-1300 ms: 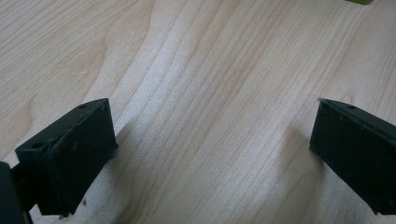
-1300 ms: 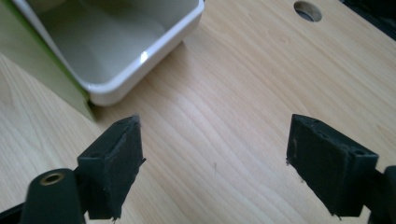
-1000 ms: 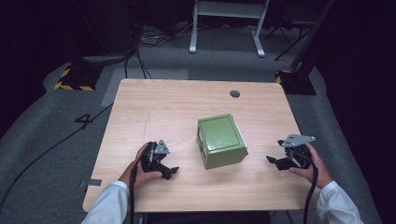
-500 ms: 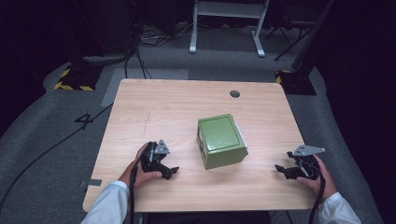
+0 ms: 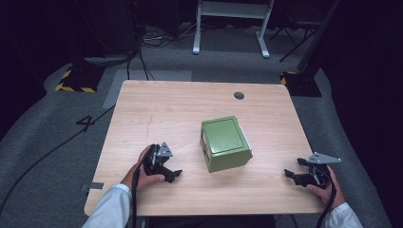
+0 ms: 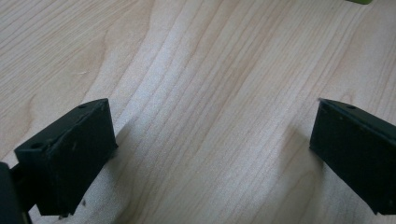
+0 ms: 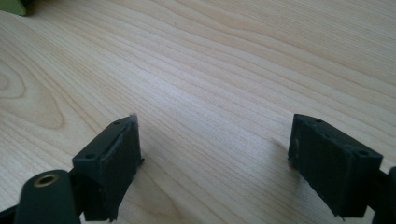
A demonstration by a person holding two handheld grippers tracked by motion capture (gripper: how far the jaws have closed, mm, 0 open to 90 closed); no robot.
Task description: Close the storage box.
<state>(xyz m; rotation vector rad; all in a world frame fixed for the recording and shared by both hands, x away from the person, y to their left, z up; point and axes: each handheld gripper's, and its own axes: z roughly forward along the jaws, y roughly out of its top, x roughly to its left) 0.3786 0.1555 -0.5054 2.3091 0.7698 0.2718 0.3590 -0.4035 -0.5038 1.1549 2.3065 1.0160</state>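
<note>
A green box (image 5: 225, 142) with a closed lid stands a little right of the middle of the wooden table (image 5: 180, 109). My left gripper (image 5: 174, 175) rests on the table to the box's left, held by a hand, jaws wide open over bare wood (image 6: 210, 140). My right gripper (image 5: 291, 175) sits near the table's front right corner, right of the box, also open with nothing between its jaws (image 7: 212, 154). A sliver of the green box (image 7: 11, 5) shows at the top left of the right gripper view.
A dark round hole (image 5: 239, 95) sits in the table near its far edge. Grey floor surrounds the table, with cables (image 5: 142, 42) and a white metal frame (image 5: 228, 28) beyond it. A black-and-yellow striped base (image 5: 76, 80) stands at the far left.
My right gripper has moved toward the table's front right corner, away from the box. The left gripper and the box have stayed put.
</note>
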